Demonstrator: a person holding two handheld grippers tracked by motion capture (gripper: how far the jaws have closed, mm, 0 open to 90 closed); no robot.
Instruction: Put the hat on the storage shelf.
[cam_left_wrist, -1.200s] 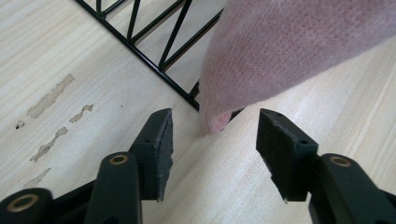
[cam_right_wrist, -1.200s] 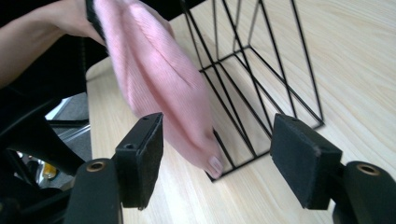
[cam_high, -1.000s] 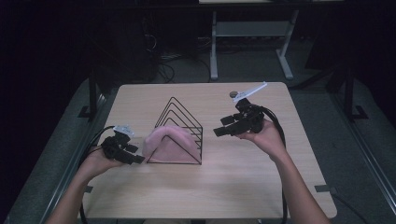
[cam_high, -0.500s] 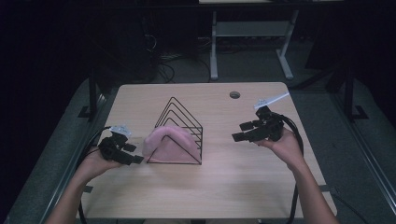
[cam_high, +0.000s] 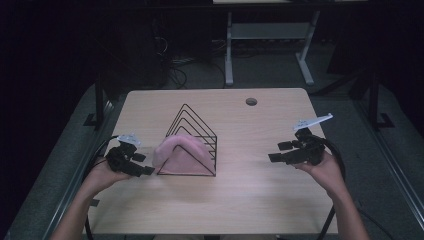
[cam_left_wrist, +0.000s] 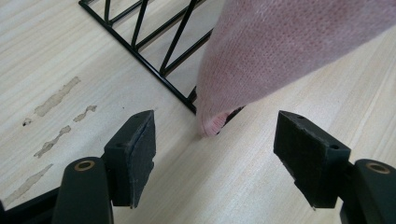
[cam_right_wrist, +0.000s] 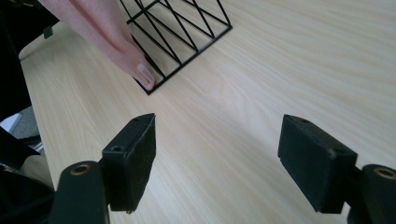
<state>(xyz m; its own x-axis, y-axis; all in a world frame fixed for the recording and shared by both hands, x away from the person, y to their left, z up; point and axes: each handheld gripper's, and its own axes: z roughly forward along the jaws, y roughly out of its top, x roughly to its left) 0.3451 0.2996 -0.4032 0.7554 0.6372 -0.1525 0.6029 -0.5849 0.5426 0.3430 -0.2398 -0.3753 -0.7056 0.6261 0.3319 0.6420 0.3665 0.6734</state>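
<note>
Table: light wooden table, round cable hole near its far edge; scuffed pale streaks in the surface near the left gripper, seen in the left gripper view.
Rack: black wire rack, a triangular file-sorter form, standing upright left of the table's centre, apex up.
Cloth: pink knitted cloth draped over the near, left part of the rack; one end hangs down to the tabletop at the rack's base corner. In the left gripper view that end hangs just ahead of the jaws and between their lines, not touched by either pad.
Left gripper: left gripper rests low at the table's left, just beside the cloth, pointing toward it. Jaws wide apart, have just been opening, holding nothing; the cloth tip lies beyond the pads.
Right gripper: right gripper at the table's right, well apart from rack and cloth, pointing left toward them. Jaws wide apart, have just been opening, bare wood between them, nothing held.
</note>
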